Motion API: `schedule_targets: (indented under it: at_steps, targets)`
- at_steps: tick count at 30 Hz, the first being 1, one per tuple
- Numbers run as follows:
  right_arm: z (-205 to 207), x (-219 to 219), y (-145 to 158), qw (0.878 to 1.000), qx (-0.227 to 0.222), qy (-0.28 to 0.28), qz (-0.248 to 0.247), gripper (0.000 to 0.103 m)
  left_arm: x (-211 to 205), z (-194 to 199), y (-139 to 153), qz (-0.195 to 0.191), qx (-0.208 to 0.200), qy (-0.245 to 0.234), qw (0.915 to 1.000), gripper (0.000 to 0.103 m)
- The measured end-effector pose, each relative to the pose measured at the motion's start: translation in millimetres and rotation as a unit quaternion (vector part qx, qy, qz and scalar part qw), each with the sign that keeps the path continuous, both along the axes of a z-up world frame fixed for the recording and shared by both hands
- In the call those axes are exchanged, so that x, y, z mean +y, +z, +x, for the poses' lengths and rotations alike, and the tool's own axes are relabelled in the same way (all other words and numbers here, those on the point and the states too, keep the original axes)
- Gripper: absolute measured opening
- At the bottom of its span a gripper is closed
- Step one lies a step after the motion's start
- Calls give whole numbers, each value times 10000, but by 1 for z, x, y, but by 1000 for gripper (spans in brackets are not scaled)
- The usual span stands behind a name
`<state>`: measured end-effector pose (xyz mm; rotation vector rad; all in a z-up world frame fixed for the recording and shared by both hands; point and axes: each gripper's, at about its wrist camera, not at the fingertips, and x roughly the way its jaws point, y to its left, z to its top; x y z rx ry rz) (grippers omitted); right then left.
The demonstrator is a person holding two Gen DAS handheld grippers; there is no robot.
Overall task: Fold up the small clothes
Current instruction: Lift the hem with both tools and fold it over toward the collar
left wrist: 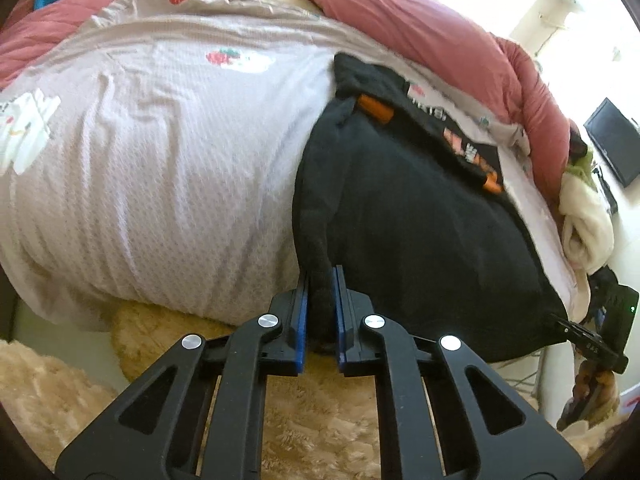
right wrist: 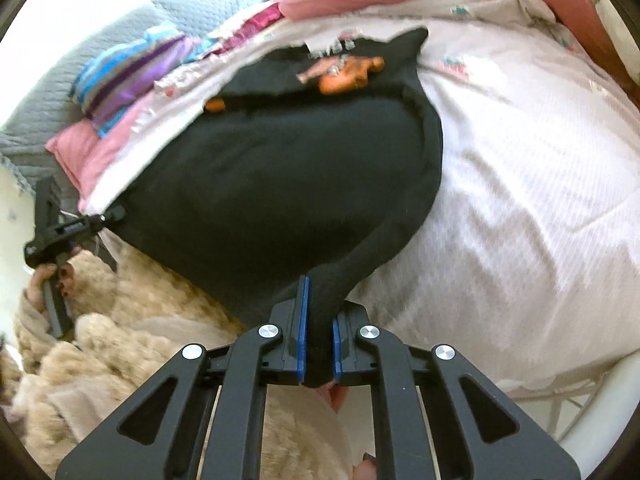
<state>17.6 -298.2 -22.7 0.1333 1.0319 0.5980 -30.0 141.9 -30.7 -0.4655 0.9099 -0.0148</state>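
Pink quilt (left wrist: 440, 36) behind black garment (left wrist: 400, 216)

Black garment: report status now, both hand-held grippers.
Left hand-held gripper shut on black garment, near corner. Right hand-held gripper shut on the other near corner. Garment spread on white bedspread, orange print at far end. Nothing in the way.

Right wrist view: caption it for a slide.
Right gripper shut on a black garment corner at the bed edge; left gripper holds the other.

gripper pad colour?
Blue pads, gripping the black garment; clearest in the left wrist view.
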Motion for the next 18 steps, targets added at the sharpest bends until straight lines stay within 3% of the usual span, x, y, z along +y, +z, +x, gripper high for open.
schedule_targets:
  at_steps: [4, 18]
  targets:
    - [5, -9, 18, 9994, -199, -83, 282, 8, 3, 0, 13, 0, -152, 36, 9999, 4]
    - [23, -21, 62, 9930, -1033, -367, 441, 8, 11, 21, 45, -90, -484, 100, 9987, 4]
